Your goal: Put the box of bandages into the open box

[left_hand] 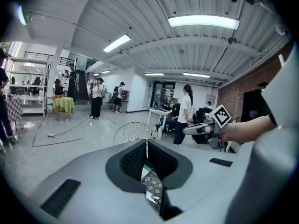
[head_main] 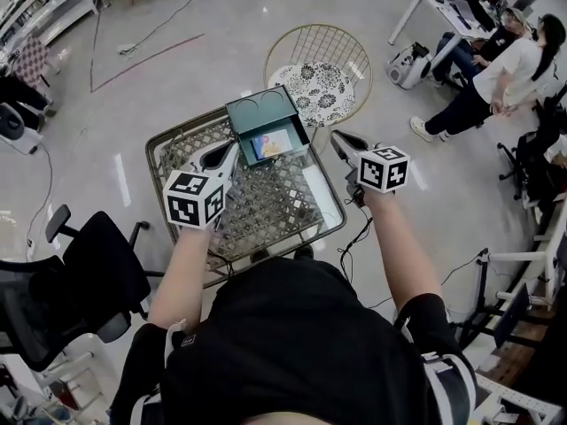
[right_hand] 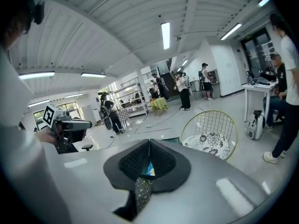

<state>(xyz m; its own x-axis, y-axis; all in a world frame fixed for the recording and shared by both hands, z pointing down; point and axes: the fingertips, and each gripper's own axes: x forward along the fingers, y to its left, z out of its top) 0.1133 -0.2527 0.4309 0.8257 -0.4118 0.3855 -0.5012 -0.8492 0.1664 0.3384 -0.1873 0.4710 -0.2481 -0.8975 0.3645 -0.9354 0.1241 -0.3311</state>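
The lattice-topped table carries the open box at its far edge

Centre frame: the dark green rectangular open box contains a small card box printed blue, yellow and orange. The wire-framed worktop shows a grey-and-white lattice pattern. Upper centre: the gold wire chair carries a white cushion with black floral print.

Your torso hides the near edge of the mesh surface. The print on the colourful item inside the open box is too small to read. In their own views, the left gripper and right gripper each block all but a sliver of that surface.
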